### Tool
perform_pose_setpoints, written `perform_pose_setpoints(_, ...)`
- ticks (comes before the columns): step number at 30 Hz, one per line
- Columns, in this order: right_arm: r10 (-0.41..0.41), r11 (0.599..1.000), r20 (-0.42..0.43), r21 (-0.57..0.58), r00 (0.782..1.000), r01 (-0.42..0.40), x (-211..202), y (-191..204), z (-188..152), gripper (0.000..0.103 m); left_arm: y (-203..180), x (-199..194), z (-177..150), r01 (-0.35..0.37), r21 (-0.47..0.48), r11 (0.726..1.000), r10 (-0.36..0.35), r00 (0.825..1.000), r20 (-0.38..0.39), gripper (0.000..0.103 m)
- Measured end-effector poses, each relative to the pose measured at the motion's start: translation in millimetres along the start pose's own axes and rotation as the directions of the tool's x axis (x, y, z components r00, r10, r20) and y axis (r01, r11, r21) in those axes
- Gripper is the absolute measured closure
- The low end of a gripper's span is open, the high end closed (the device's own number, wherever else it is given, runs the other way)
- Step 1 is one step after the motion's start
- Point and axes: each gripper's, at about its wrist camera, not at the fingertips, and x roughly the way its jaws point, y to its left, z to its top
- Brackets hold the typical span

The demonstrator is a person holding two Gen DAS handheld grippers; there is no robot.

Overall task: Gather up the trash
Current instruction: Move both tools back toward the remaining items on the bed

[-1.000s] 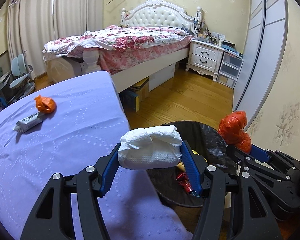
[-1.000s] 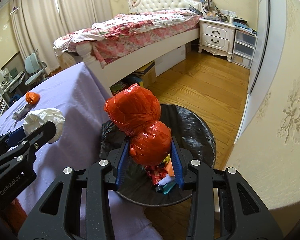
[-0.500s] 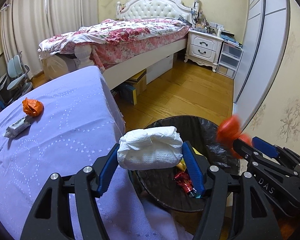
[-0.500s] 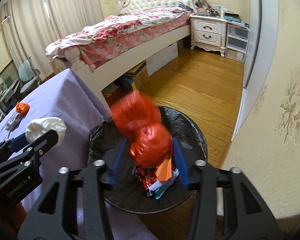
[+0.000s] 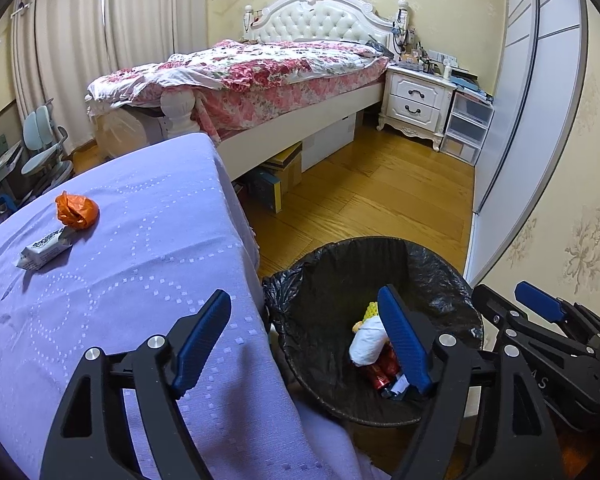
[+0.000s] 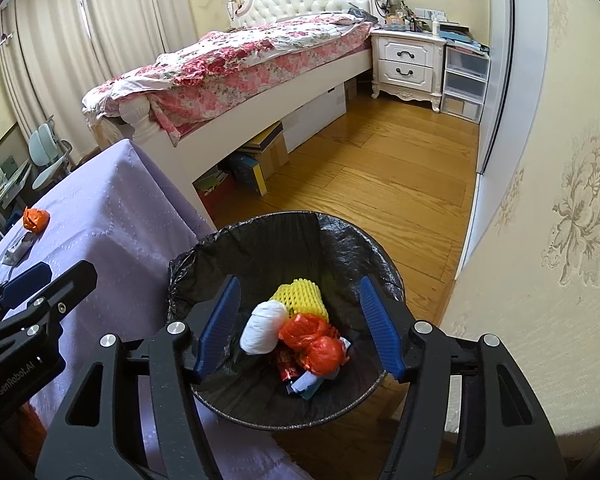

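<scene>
White wad, orange bag dropped into bin, below just-opened right hand-held gripper.

The right gripper hangs over the black-lined trash bin; its jaws have just been opening and nothing is between them. In the bin lie a white wad, an orange bag and yellow foam net. At nine o'clock on the purple tabletop sit an orange scrap and a wrapper.

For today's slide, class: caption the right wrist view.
Open right gripper above the black-lined bin, white wad and orange bag inside.
</scene>
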Motion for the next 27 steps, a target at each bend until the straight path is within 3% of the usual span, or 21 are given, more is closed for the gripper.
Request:
perform_pose_setpoints(8,0.018,1.0,0.006,-0.021,1.0,-0.018,-4,15,6,0.041,22,-10,-1,-0.065,-0.015,0.998,0.066,0.997,0.027,0.027)
perform_pose_setpoints(14,0.085,0.994,-0.007,-0.068,0.996,-0.086,-5,48,11,0.041,71,-15,-4,-0.166,-0.053,0.985,0.167,0.986,0.025,0.026)
perform_pose_setpoints(21,0.193,0.97,-0.051,-0.141,0.98,-0.199,-3,108,14,0.041,147,-18,-14,-0.277,-0.173,0.945,0.275,0.961,-0.035,0.026)
perform_pose_setpoints(27,0.249,0.936,-0.111,-0.226,0.962,-0.269,5,169,9,0.041,193,-14,-16,-0.344,-0.217,0.913,0.335,0.939,-0.08,0.026)
